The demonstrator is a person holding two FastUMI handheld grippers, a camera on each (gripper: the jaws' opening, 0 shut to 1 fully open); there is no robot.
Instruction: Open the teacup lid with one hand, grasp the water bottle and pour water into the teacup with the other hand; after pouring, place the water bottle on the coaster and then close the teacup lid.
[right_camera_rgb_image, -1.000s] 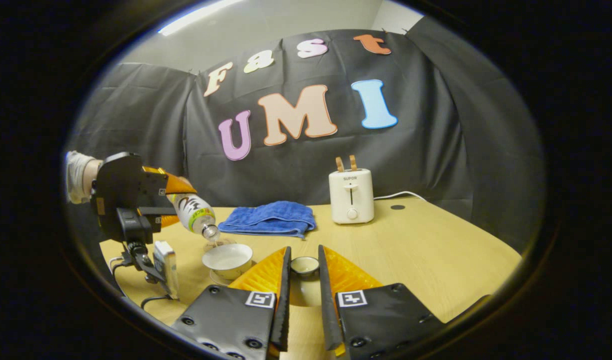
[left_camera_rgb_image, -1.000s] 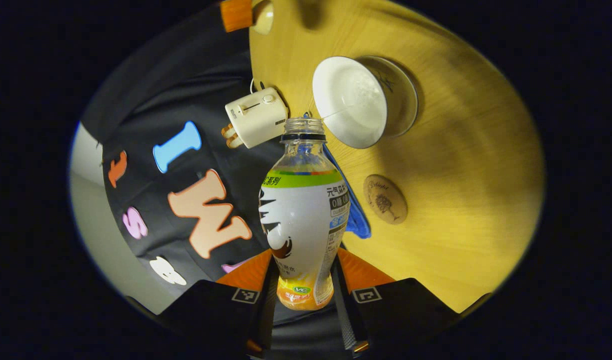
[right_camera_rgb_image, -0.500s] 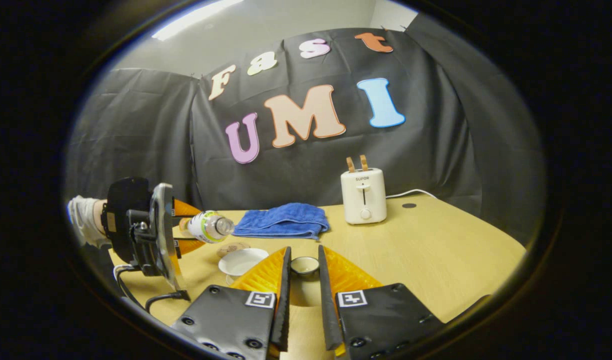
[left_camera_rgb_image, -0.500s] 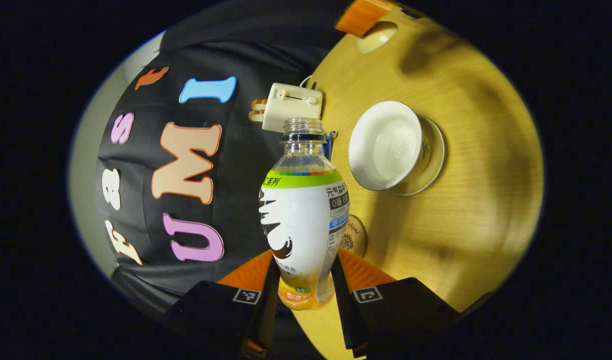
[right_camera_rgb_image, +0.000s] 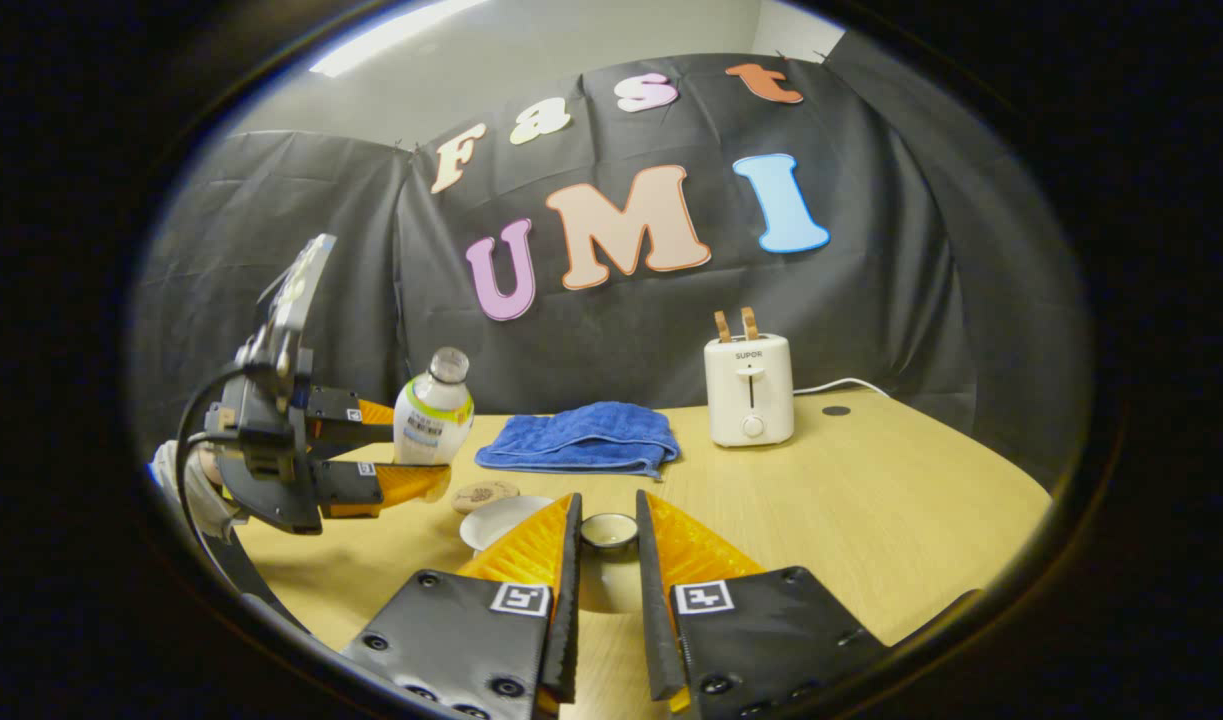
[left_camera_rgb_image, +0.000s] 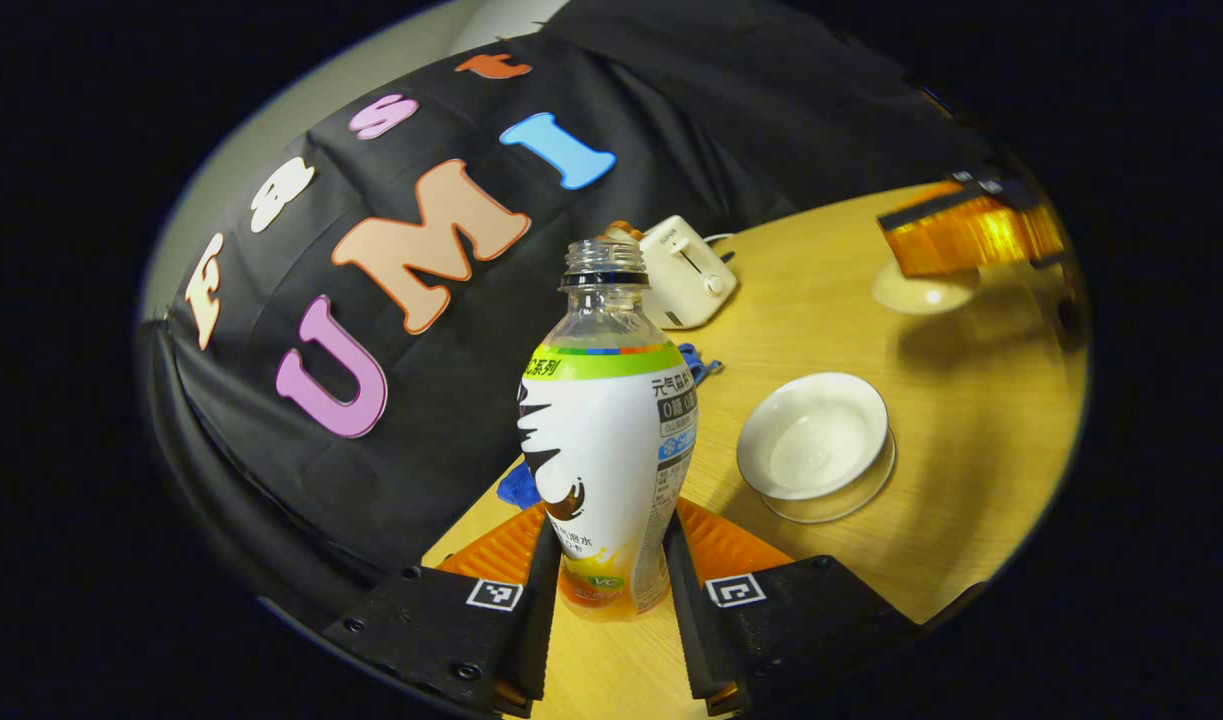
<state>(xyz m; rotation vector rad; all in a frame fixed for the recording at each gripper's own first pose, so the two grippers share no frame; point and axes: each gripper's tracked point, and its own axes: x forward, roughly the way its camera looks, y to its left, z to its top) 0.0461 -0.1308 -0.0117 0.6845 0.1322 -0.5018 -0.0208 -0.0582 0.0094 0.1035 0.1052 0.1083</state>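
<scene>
The left tongs are clamped on the lower body of the clear plastic water bottle with a white label and a green band, one finger pressing each side. The bottle has no cap and stands close to upright, held up off the light wooden tabletop. In the right gripper view the same bottle sits in the left tongs at the left of the scene, just above and beside the small round brown coaster, which lies flat on the tabletop.

The white porcelain teacup stands open on its clear glass saucer, to the right of the bottle in the left gripper view. In the right gripper view the teacup is partly hidden behind a finger of the right tongs, near the coaster.

The right tongs are closed on the small cream-coloured teacup lid — both fingers flank it tightly, and it is turned rim-up, held clear of the tabletop. In the left gripper view the lid hangs under the right tongs at the far right, well apart from the teacup.

Farther back — near the black cloth wall — lie a folded blue towel and a white two-slot toaster with its cable.
</scene>
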